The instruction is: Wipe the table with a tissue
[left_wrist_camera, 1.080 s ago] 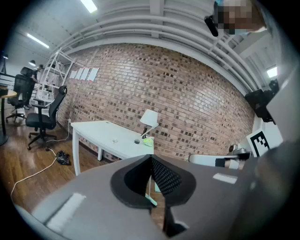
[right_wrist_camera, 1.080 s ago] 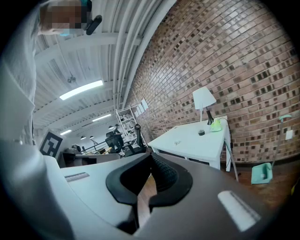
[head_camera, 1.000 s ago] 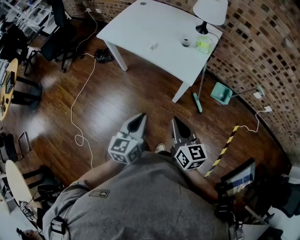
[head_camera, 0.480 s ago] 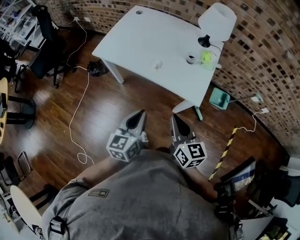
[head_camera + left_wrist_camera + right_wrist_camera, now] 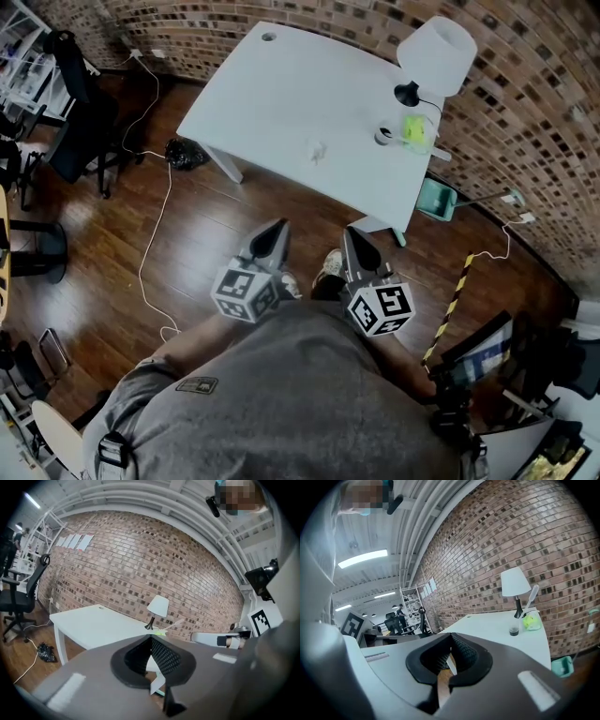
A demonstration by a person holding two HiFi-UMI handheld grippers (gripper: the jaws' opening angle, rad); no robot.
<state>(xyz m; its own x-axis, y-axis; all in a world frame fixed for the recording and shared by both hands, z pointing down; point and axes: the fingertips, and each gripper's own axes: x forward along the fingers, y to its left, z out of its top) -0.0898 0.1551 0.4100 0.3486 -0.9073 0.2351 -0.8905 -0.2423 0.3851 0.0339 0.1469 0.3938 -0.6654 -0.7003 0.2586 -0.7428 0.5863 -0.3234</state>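
The desk (image 5: 272, 84) has come nearer than a second ago, so I judge the person only approaches: the left claw (image 5: 277, 230) and the right claw (image 5: 350, 234) are both closed on nothing, and the small tissue (image 5: 319, 152) lies untouched on the desk, well ahead.
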